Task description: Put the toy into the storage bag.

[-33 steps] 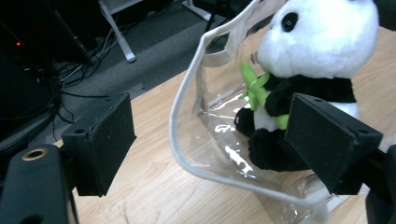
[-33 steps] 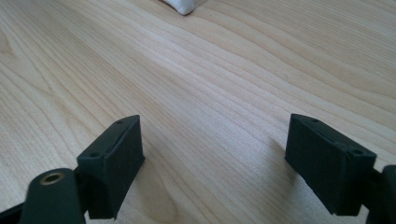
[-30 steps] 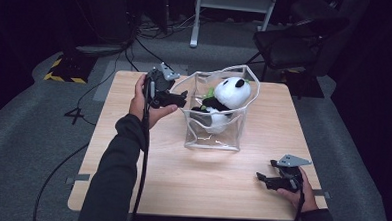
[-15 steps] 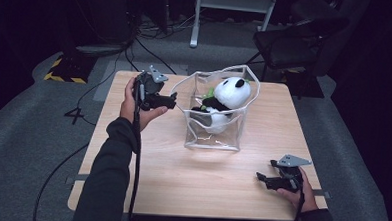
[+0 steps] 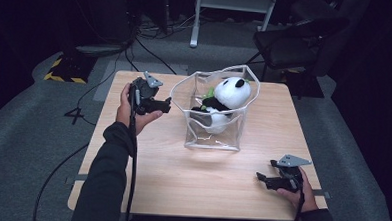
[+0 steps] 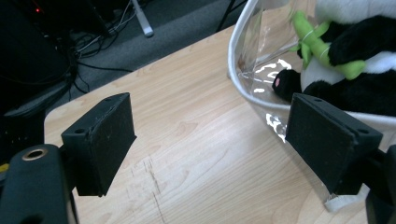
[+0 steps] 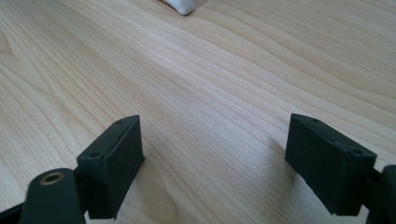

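On the far middle of the wooden counter [image 5: 156,169] stands a clear plastic bag with white trim [image 5: 215,109], its mouth open upward. Inside it sits a plush panda [image 5: 223,99], white head toward the far right, black limbs lower down, with a green leafy sprig [image 6: 322,44] against its chest.

My left gripper [image 5: 156,105] is at the far left of the counter, held in my left hand [image 5: 129,110] just beside the left wall of the bag and pointing toward it. Its fingers [image 6: 100,140] stand wide apart with nothing between them. In the left gripper view, one finger lies over bare wood and the other sits in front of the white rim of the bag, with the panda's black paw and the sprig just past it; I cannot tell if that finger touches the plastic.

My right gripper [image 5: 273,180] is at the near right corner, low over the counter in my right hand [image 5: 300,192], well apart from the bag. Its fingers [image 7: 112,161] are also spread wide and empty, with bare wood grain between them and a white corner of the bag's trim far off at the top of the right gripper view.
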Tool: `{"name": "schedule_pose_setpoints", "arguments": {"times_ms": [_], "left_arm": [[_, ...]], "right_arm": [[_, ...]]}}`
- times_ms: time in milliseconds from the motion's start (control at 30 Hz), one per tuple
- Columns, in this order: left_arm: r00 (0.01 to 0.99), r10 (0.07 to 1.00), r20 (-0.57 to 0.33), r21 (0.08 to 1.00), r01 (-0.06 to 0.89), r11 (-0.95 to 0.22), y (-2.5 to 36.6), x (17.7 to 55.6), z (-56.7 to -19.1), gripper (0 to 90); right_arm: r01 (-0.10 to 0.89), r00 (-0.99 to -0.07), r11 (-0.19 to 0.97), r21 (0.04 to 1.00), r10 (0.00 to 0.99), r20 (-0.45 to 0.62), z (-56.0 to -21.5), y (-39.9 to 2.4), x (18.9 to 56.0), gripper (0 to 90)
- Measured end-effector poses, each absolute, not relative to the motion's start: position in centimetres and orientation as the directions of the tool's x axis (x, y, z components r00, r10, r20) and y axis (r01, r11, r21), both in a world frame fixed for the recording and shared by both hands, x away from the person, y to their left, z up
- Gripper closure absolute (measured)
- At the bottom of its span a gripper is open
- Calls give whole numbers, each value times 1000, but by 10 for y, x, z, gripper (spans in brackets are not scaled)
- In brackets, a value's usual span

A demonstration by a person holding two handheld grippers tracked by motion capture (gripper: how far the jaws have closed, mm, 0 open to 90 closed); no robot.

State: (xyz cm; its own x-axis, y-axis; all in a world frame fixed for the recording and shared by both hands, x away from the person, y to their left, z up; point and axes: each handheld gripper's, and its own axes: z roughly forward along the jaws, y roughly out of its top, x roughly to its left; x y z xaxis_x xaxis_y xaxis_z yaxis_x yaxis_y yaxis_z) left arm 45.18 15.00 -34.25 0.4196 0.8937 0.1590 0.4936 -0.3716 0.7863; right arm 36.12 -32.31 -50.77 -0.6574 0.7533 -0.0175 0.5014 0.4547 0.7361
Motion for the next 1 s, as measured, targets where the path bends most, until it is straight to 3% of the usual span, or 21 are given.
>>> {"name": "schedule_pose_setpoints", "arguments": {"times_ms": [1000], "left_arm": [[416,898,141,716,584,-383,172,447,-397,160]], "right_arm": [[501,-657,455,736,753,-17,-508,-323,361,192]]}}
